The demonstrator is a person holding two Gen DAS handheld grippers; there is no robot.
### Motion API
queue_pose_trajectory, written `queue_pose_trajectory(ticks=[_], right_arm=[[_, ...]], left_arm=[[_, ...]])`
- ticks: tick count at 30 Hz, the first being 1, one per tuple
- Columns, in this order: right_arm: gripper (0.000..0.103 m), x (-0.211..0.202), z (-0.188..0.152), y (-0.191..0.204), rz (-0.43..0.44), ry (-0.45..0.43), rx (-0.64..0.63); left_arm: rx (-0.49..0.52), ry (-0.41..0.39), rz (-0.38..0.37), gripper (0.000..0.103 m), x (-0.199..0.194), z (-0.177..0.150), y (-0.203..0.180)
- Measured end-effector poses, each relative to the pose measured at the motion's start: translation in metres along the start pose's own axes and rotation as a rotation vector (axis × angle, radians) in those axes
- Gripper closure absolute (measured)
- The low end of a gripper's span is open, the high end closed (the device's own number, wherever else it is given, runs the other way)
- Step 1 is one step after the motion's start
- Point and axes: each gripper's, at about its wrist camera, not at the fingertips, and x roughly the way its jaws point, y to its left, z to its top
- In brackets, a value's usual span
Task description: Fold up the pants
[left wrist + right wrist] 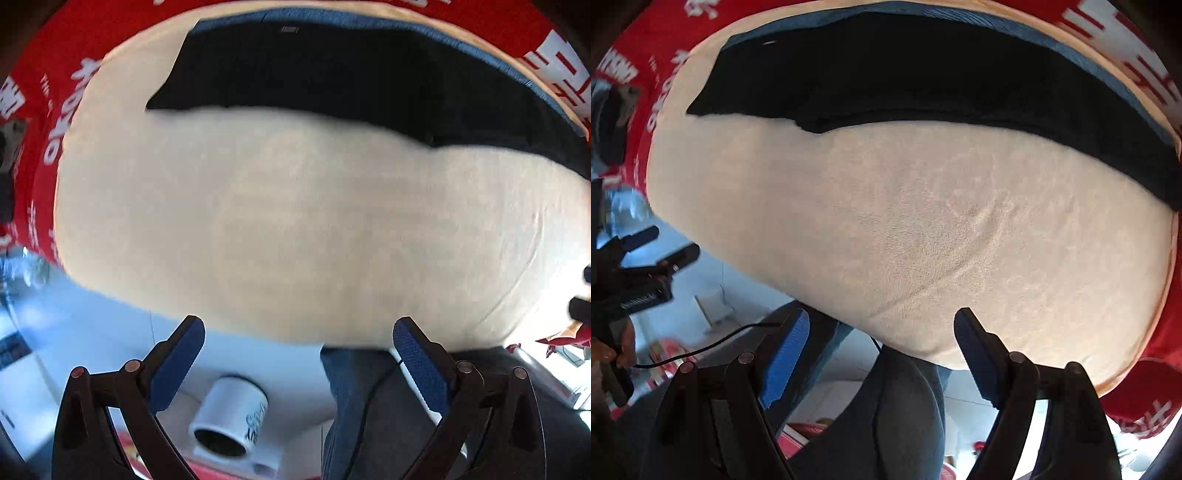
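Cream cloth (923, 221) under black pants (923, 81), far edge cropped.

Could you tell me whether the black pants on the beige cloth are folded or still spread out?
Folded: the black pants lie as a narrow strip with stacked edges.

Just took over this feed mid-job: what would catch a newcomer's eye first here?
The black pants lie as a long dark band across the far side of the cream cloth, with a blue strip along their far edge. Both tongs, left and right, stand open and empty over the cloth's near edge. A white mug lies below it.
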Motion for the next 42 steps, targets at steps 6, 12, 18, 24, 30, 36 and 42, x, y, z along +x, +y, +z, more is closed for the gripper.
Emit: queue_pose_trajectory(ticks=[6,12,18,24,30,36,42], right_arm=[[0.019,-0.011,0.007,-0.004,-0.026,0.016,-0.056],[0.019,-0.009,0.014,0.006,-0.027,0.031,-0.083],[0.019,-0.009,0.015,0.013,-0.028,0.034,-0.106],[0.019,-0.006,0.014,0.015,-0.023,0.032,-0.107],[0.019,-0.007,0.011,0.015,-0.022,0.025,-0.106],[0.019,-0.008,0.009,0.014,-0.019,0.017,-0.101],[0.019,-0.008,0.007,0.012,-0.015,0.015,-0.096]], left_arm=[[-0.021,-0.015,0.032,0.000,-0.006,0.003,0.002],[-0.046,-0.031,0.027,0.000,-0.012,0.009,0.001],[-0.037,-0.032,0.035,0.000,-0.016,0.007,0.006],[-0.027,-0.038,0.038,0.000,-0.021,0.004,0.005],[-0.005,-0.049,0.043,0.000,-0.024,0.004,0.003],[0.003,-0.050,0.046,0.000,-0.023,0.004,0.005],[0.008,-0.051,0.050,0.000,-0.023,0.005,0.004]])
